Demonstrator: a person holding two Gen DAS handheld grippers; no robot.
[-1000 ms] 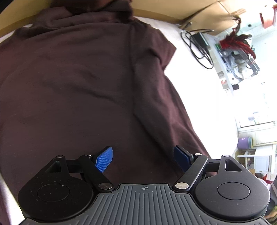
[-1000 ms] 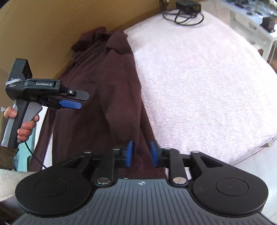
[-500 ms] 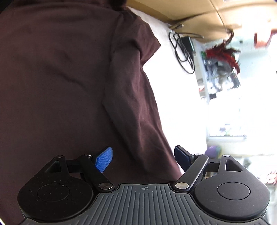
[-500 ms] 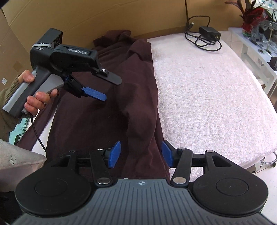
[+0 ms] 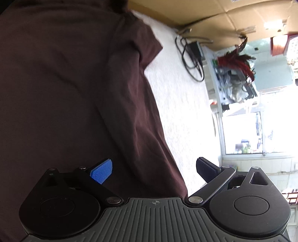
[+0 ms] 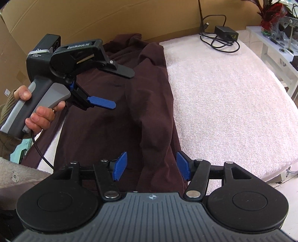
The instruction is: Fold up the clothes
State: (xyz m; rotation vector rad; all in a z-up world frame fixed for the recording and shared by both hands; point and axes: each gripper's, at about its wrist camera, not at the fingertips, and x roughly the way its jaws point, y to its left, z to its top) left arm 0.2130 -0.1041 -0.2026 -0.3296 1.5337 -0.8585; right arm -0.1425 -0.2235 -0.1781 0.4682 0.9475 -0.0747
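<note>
Dark maroon garment (image 6: 104, 128) lies spread on a surface covered in white terry cloth (image 6: 223, 104); whether this is a bed or a padded counter cannot be told. In the right wrist view the garment takes the left-centre of the frame, from the cardboard backing (image 6: 130, 16) at top down to the lower edge. Its right side is folded inward, forming a long raised ridge from top centre to bottom centre. A sleeve trails off the lower left edge of the surface.

Left gripper (image 6: 119, 87), upper left of the right wrist view, is carried by a hand (image 6: 40, 115) with a knit cuff at the wrist. Its jaws have just been opening and stand wide apart, nothing between them; it hangs above the garment's middle, apart from the cloth. In the left wrist view the left gripper (image 5: 154, 170) has the folded edge of the garment passing beneath the gap, pads clear of it.

Right gripper (image 6: 151, 166), bottom centre of its own view: jaws have just been opening, now at a moderate gap. The lower end of the fabric ridge lies beneath and between the blue pads (image 6: 120, 165); pads do not press it.

Black charger with coiled cable (image 6: 221, 39) rests at the top right of the terry surface, well apart from the garment. Red-leafed plant (image 6: 270, 13) stands on a white shelf at far upper right.
</note>
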